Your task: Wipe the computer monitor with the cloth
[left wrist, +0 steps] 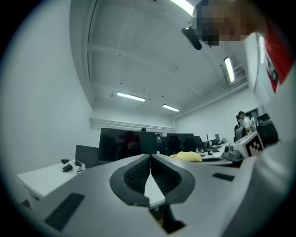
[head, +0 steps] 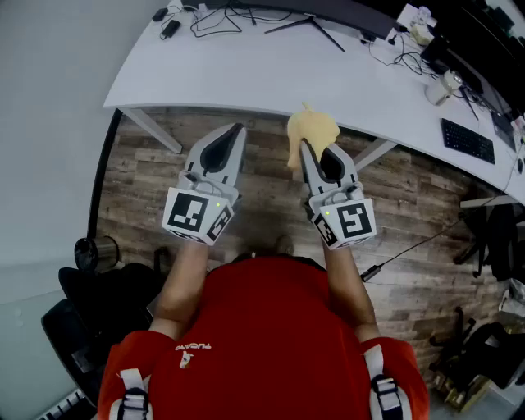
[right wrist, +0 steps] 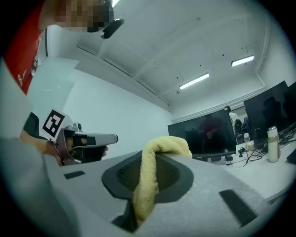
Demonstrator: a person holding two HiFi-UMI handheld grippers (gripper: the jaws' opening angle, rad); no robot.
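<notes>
A yellow cloth [head: 311,131] hangs bunched from my right gripper [head: 306,148], which is shut on it just in front of the white desk [head: 246,78]. In the right gripper view the cloth [right wrist: 149,180] drapes down between the jaws, and the dark monitor [right wrist: 208,135] stands beyond on the desk. My left gripper [head: 239,128] is level beside it, shut with nothing in it. The left gripper view shows its jaws closed at the tips [left wrist: 150,158], the black monitor [left wrist: 124,144] ahead and the cloth [left wrist: 187,156] to the right. In the head view only the monitor's lower edge [head: 336,11] shows.
Cables and adapters [head: 221,16] lie on the desk by the monitor stand. A black keyboard [head: 467,141] sits far right. A bottle [right wrist: 273,144] stands on the desk right of the monitor. A metal bin [head: 95,251] and dark chairs [head: 492,238] stand on the wood floor.
</notes>
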